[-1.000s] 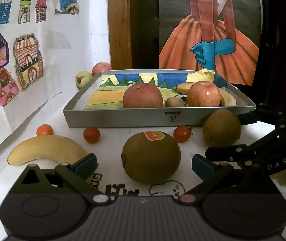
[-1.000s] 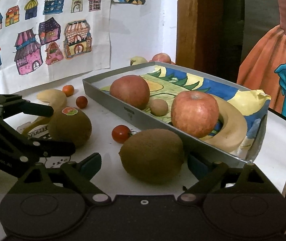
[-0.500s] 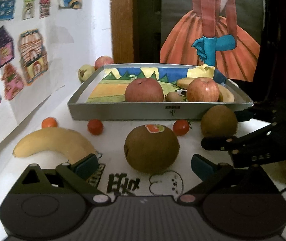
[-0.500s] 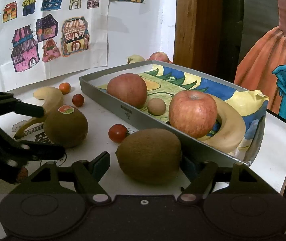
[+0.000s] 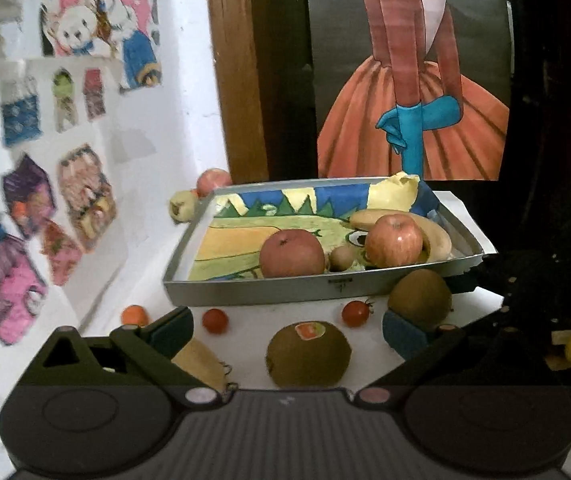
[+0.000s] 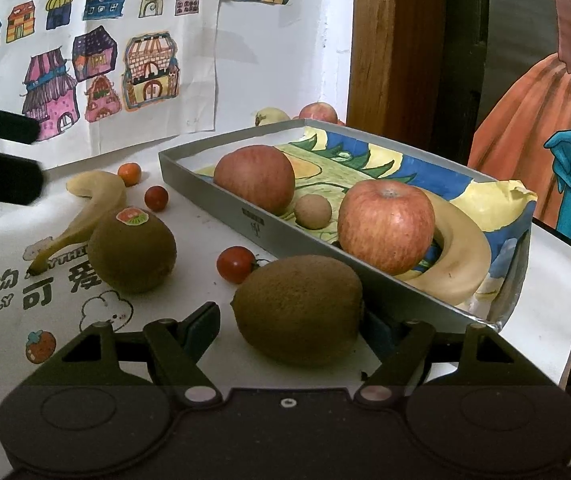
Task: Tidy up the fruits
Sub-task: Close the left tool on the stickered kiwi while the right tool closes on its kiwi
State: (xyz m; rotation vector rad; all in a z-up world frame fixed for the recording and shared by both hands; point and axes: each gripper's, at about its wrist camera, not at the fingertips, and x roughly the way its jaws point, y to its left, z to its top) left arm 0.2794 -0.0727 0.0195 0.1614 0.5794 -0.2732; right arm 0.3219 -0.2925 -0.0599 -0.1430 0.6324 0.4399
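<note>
Kiwis are my business on both sides. My right gripper (image 6: 291,330) has its fingers spread around the plain kiwi (image 6: 299,310), one pad either side with a gap on the left; that fruit lies on the white tablecloth (image 6: 189,236) against the grey tray (image 6: 253,226). My left gripper (image 5: 287,326) hangs spread wide above the stickered kiwi (image 5: 308,354), not touching it. At two o'clock from the plain kiwi, inside the tray, two apples (image 6: 385,226) and a banana (image 6: 461,264) lie.

Left claw (image 5: 287,330): jaws spread wide, nothing between the pads, held level and facing forward. Right claw (image 6: 291,330): jaws parted, likewise level, left pad clear of contact.
</note>
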